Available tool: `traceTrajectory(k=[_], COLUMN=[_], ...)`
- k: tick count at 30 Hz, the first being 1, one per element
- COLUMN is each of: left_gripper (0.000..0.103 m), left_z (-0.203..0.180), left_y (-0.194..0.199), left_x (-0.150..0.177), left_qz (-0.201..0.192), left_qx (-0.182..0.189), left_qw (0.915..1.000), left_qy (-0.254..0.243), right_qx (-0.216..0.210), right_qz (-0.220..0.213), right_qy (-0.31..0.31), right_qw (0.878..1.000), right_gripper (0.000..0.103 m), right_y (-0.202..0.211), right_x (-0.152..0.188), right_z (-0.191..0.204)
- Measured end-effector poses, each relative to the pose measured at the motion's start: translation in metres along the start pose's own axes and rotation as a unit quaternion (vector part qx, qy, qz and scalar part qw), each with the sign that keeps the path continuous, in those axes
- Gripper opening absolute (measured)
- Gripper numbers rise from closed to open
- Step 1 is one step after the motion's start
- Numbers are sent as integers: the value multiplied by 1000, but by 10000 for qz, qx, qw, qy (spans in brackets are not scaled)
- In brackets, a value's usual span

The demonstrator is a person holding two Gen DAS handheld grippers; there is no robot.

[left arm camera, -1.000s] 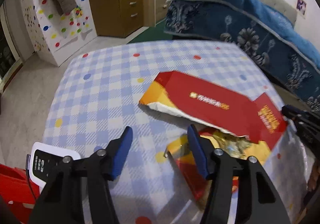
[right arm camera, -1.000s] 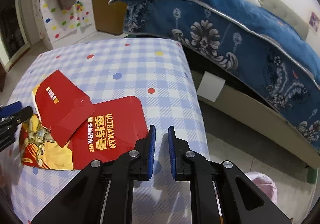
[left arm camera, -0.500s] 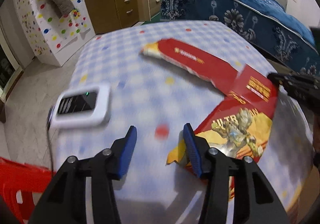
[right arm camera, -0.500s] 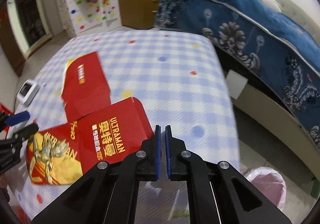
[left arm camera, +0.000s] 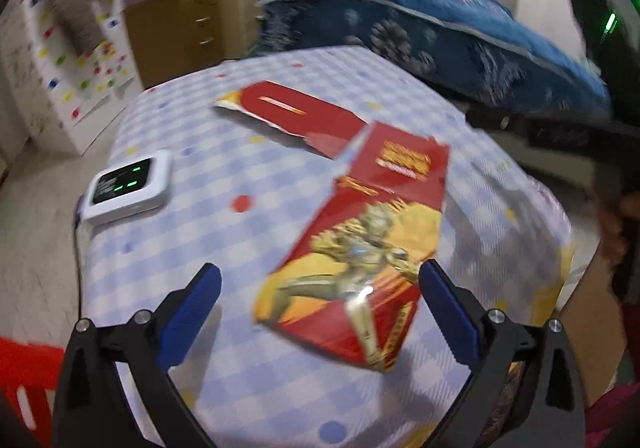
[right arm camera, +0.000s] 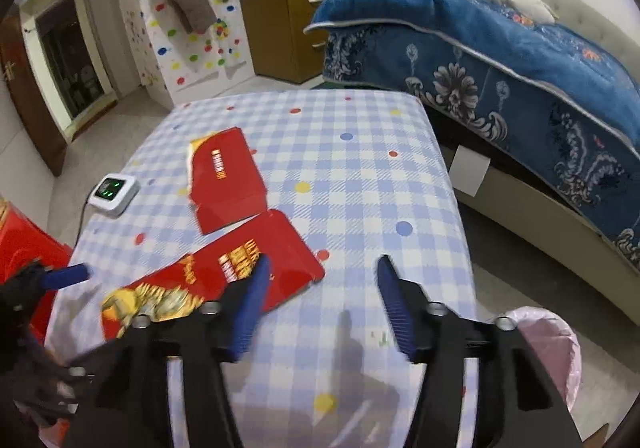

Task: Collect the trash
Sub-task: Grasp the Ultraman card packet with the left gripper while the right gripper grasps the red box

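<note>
Lying flat on the checked table [right arm camera: 360, 176], a torn red wrapper with a gold figure [left arm camera: 360, 248] is seen in the left wrist view, stretching from the centre toward 6 o'clock. A second red piece [left arm camera: 296, 116] lies beyond it at 12 o'clock, their edges touching or overlapping. The left gripper [left arm camera: 320, 280] is held above the near end of the wrapper; its blue fingers [left arm camera: 192, 304] are spread wide and opening, with the wrapper below and between them, not pressed. In the right wrist view the right gripper [right arm camera: 322, 272] is opening too, its fingers [right arm camera: 394, 300] apart over bare cloth, the wrapper's red flap at 9 o'clock behind the left finger. A white device with green lights [right arm camera: 113, 193] sits at the table's 9 o'clock edge. A pink bag [right arm camera: 548, 352] is seen at 4 o'clock, off the table.
</note>
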State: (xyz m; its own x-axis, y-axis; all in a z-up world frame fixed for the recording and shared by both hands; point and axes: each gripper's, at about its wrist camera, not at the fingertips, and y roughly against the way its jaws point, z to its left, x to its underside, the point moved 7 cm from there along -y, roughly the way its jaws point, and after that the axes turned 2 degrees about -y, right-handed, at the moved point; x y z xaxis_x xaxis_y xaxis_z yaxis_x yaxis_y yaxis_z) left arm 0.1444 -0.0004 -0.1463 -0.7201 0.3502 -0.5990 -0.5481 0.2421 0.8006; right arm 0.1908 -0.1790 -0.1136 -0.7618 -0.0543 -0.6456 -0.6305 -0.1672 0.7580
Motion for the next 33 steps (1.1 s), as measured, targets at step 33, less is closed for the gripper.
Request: traceTrajectory(k=[33], left_gripper=[70], left_z=[-3], left_y=[59], left_x=[-34], left_qz=[-1200], left_qx=[-341], left_qw=[9918], left_qy=[269], right_qx=[-85], right_qz=[-397], right_qy=[-258], right_qw=[9988], right_gripper=[67], right_y=[47], right_x=[14], right_z=[-17])
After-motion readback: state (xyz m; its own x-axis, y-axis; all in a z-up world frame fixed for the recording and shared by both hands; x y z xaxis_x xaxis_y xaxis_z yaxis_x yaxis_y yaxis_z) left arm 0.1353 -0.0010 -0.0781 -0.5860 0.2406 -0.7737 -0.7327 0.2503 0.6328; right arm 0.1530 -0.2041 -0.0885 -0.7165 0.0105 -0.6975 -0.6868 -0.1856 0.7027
